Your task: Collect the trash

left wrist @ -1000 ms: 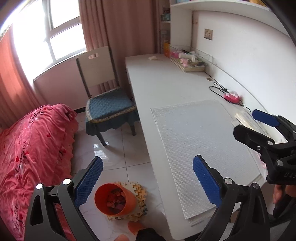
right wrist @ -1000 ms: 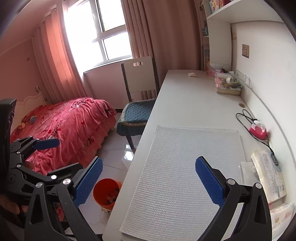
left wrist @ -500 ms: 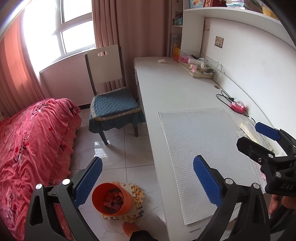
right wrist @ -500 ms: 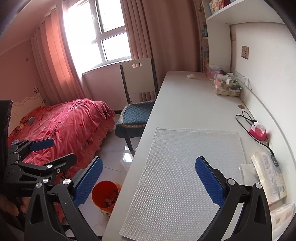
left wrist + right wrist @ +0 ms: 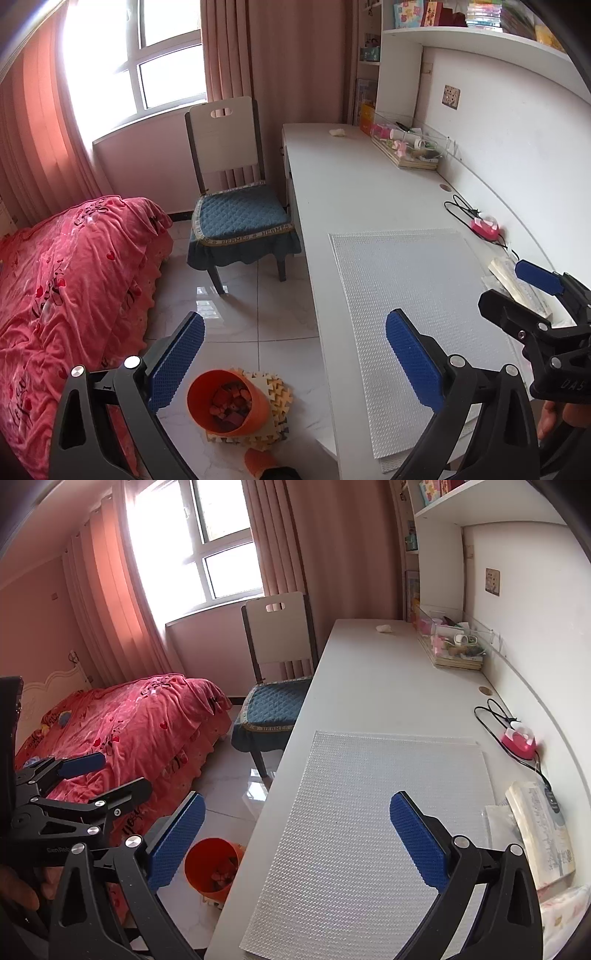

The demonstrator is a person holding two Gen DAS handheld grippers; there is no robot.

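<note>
Both hand-held grippers, left and right, released; crumpled scrap far along desk; chair beside.

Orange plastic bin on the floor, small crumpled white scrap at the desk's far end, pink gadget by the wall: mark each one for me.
Orange plastic bin [image 5: 221, 384]: left wrist view, near rim.
Crumpled white scrap [image 5: 384, 628]: right wrist view, its middle.
Pink gadget [image 5: 519, 740]: right wrist view, its top.

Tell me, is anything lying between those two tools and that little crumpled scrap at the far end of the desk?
Nothing visible blocks the way. The scrap lies alone on the bare desk. Between it and the right tool lies only a flat textured mat. The left tool, also open, hangs partly over the floor.
</note>
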